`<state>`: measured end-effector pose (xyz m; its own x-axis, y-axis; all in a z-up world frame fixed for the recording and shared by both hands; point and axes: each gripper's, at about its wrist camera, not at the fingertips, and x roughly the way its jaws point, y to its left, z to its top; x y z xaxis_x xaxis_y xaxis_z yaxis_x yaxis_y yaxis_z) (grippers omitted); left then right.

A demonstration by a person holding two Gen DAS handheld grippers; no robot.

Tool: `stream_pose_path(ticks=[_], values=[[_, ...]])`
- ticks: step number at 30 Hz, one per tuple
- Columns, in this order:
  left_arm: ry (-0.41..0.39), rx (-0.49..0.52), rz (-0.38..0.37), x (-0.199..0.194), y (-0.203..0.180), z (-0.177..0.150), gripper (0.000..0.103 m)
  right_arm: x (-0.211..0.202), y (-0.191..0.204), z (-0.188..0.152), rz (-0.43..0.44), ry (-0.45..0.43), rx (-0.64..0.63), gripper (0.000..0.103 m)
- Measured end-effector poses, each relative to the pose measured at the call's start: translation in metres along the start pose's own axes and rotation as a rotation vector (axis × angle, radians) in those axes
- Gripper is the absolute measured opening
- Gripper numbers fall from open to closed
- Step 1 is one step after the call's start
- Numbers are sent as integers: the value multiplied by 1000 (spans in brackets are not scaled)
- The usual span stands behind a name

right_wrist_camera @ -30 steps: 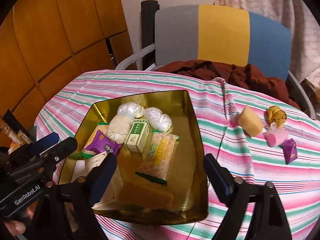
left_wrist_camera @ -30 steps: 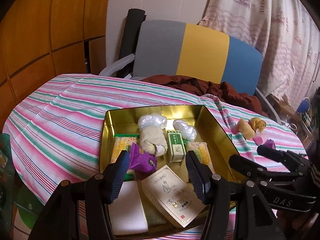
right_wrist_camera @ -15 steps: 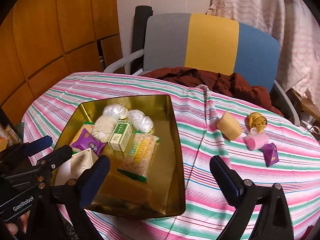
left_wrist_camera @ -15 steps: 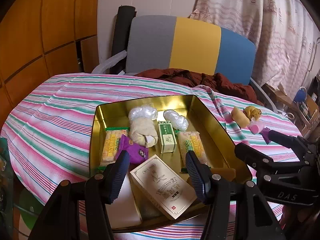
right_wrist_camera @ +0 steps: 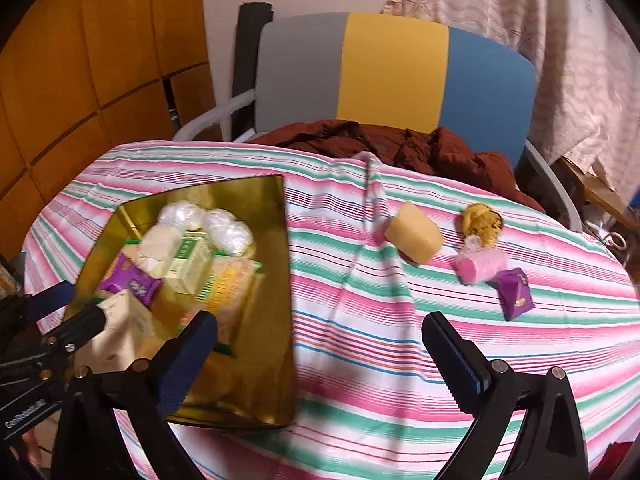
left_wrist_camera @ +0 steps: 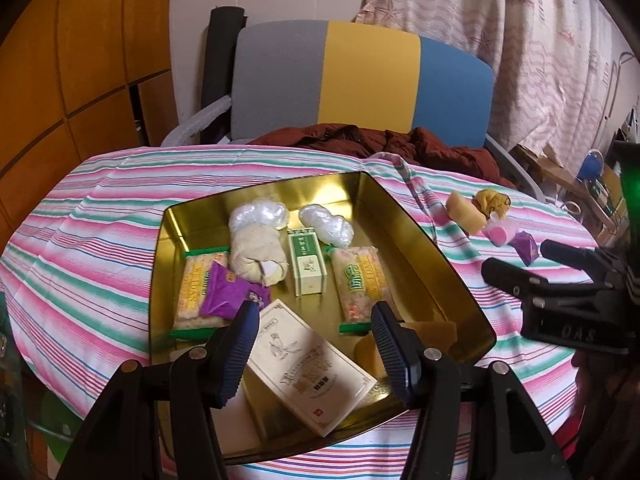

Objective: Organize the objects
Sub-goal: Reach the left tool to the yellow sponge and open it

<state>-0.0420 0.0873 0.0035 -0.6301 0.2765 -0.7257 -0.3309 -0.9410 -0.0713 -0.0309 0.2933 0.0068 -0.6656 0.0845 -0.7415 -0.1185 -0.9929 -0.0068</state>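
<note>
Your gold tin (right_wrist_camera: 286, 280) was mostly packed; four items (right_wrist_camera: 415, 232) sat loose on cloth; left gripper (left_wrist_camera: 314, 350) and right gripper (right_wrist_camera: 320, 364) gaped wide, empty.

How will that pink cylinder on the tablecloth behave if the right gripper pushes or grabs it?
The pink cylinder lies on its side, so a push would probably roll it. It looks small and likely light. Its wrapper seems glossy, perhaps slippery. The purple packet beside it might get nudged.

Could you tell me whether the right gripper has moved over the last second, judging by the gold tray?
Yes. The right gripper has swung right: the gold tray, earlier between its fingers, now lies at its left finger.
</note>
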Motion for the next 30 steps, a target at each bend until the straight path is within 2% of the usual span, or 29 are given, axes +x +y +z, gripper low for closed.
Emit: stream_pose_path(ticks=[7, 18, 22, 24, 30], values=[[13, 26, -37, 5, -8, 0, 59, 17, -57, 5, -36, 64, 69, 103], [19, 68, -75, 14, -28, 15, 59, 57, -190, 13, -215, 131, 254, 103], [19, 99, -62, 21, -44, 30, 60, 66, -225, -1, -185, 140, 377, 103], [16, 118, -67, 27, -55, 38, 65, 69, -237, -7, -159, 171, 443, 103], [16, 182, -127, 50, -100, 63, 77, 56, -250, -6, -136, 125, 497, 103]])
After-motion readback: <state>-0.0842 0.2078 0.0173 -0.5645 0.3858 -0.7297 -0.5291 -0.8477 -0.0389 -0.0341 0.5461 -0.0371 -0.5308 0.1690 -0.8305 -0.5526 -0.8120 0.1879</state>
